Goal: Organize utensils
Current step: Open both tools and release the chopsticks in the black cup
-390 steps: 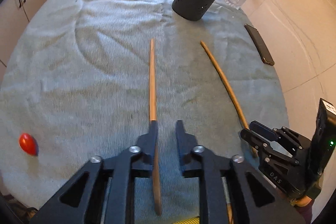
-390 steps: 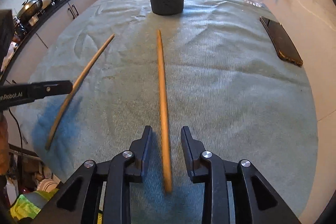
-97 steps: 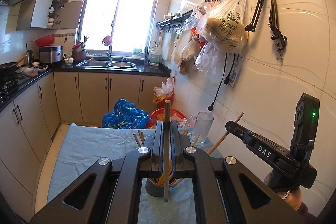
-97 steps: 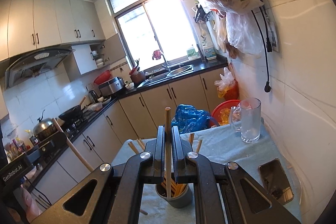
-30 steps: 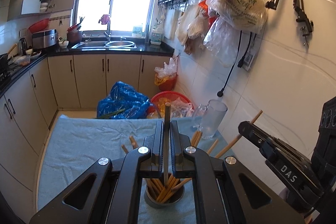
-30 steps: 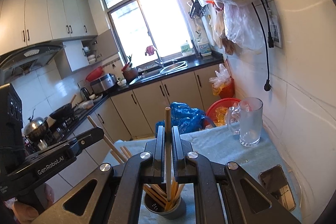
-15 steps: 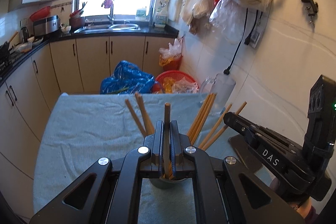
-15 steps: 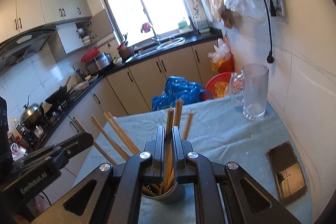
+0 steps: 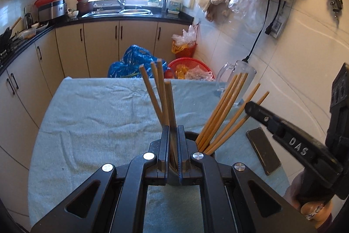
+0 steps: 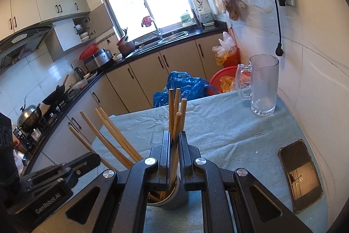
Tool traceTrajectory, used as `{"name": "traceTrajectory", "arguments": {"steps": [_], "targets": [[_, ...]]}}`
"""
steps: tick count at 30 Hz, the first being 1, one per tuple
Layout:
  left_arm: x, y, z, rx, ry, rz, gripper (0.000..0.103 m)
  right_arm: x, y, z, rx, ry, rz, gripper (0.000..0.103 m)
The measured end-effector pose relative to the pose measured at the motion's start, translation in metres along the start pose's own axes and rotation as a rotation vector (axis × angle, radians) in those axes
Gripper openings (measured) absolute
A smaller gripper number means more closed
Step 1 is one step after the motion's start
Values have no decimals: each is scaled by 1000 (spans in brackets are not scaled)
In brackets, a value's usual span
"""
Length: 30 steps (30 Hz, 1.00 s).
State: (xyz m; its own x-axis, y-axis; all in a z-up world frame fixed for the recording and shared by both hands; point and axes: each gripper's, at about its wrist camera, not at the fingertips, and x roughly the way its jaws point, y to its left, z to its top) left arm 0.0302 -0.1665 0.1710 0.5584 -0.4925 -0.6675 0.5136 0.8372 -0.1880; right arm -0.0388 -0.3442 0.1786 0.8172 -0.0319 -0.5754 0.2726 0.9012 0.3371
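Observation:
A dark utensil holder point(image 10: 174, 198) stands on the teal cloth point(image 9: 98, 115) with several wooden chopsticks leaning in it. My left gripper point(image 9: 173, 127) is shut on one chopstick point(image 9: 169, 102), which stands upright with its lower end down in the holder's mouth point(image 9: 192, 135). My right gripper point(image 10: 173, 132) is shut on another chopstick point(image 10: 177, 123), whose lower end also reaches into the holder. Both grippers hover just above the holder, side by side. The right gripper point(image 9: 248, 106) shows at the right of the left wrist view; the left gripper point(image 10: 93, 157) shows at lower left of the right wrist view.
A phone point(image 10: 301, 174) lies flat on the cloth to the right of the holder. A glass mug point(image 10: 262, 84) stands at the table's far right corner by the tiled wall. Kitchen cabinets, a blue bag point(image 9: 135, 58) and a red basket lie beyond the far edge.
Both grippers have sunk toward the holder with their chopsticks and tipped further down. The chopsticks' lower ends now sit deeper in the holder, and the table fills more of each view.

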Motion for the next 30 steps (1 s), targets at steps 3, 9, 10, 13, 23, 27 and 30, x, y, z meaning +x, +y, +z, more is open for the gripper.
{"name": "traceTrajectory", "arguments": {"steps": [3,9,10,13,23,27,30], "targets": [[6,3,-4,-10,27,5,5,-1,1,-1,0,0,0,8],[12,9,-7,-29,49,10,5,-1,2,-1,3,0,-2,8],[12,9,-7,-32,50,7,5,-1,2,-1,3,0,-1,8],[10,10,-7,-37,41,4,5,-1,2,-1,2,0,-1,8],[4,14,-10,-51,33,-9,5,-2,4,0,6,1,0,9],[0,15,-11,-54,26,-7,13,-5,4,1,7,-7,-7,24],[-6,13,-14,-50,12,5,24,-11,5,2,14,-24,-11,33]]}}
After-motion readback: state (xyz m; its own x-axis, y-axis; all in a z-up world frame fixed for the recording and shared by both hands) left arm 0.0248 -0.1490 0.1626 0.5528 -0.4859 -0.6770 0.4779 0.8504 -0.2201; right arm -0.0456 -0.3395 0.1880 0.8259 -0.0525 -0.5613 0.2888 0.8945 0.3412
